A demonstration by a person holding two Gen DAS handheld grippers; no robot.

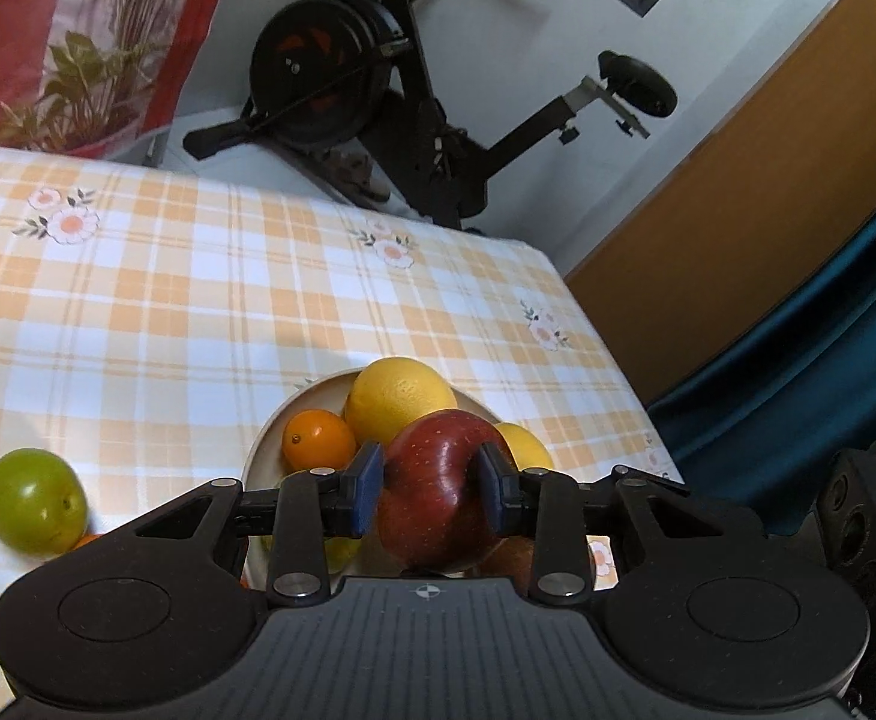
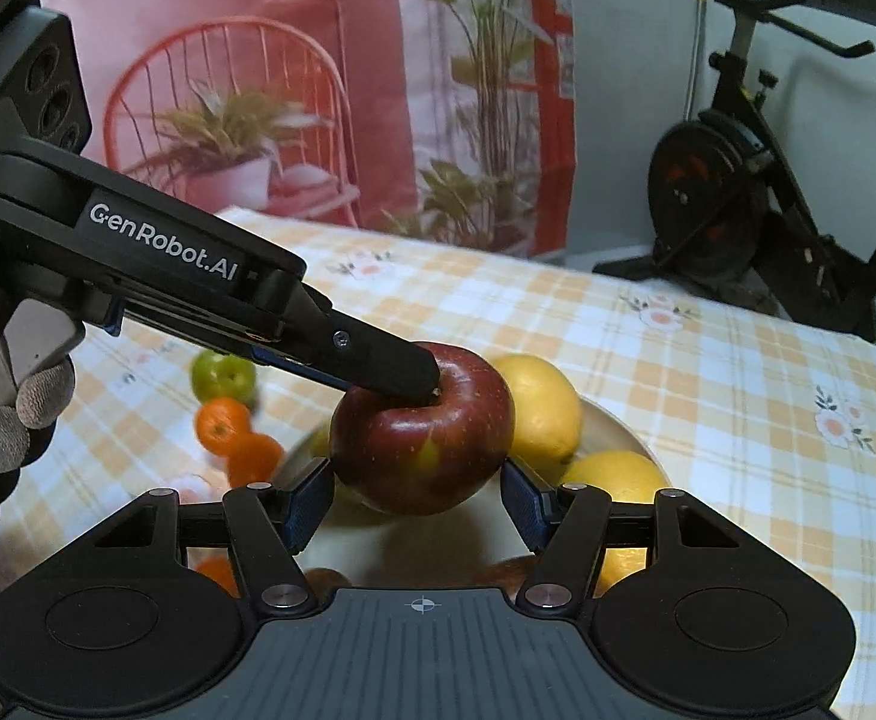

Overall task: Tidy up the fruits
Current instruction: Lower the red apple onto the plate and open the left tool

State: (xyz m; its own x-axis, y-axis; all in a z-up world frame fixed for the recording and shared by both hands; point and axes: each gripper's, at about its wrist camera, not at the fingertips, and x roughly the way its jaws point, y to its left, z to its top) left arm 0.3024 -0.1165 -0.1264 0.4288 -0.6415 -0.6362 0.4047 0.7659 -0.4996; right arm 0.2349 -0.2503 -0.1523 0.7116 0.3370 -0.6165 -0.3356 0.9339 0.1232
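Observation:
My left gripper [image 1: 432,489] is shut on a red apple [image 1: 438,486] and holds it over a white bowl [image 1: 267,444]. The bowl holds a large yellow citrus [image 1: 399,399], a small orange [image 1: 318,438] and another yellow fruit [image 1: 525,447]. In the right wrist view the same apple [image 2: 420,444] sits between the pads of my right gripper [image 2: 417,495], whose jaws are wide and do not clearly press it; the left gripper's fingers [image 2: 378,360] clamp its top. A green fruit [image 2: 222,375] and two small oranges [image 2: 237,435] lie on the cloth to the left.
The table has an orange checked cloth [image 1: 168,300]; its far edge and right edge are near. An exercise bike [image 1: 378,90] stands behind the table, with a printed red backdrop [image 2: 318,90] beside it. A green fruit [image 1: 36,501] lies left of the bowl.

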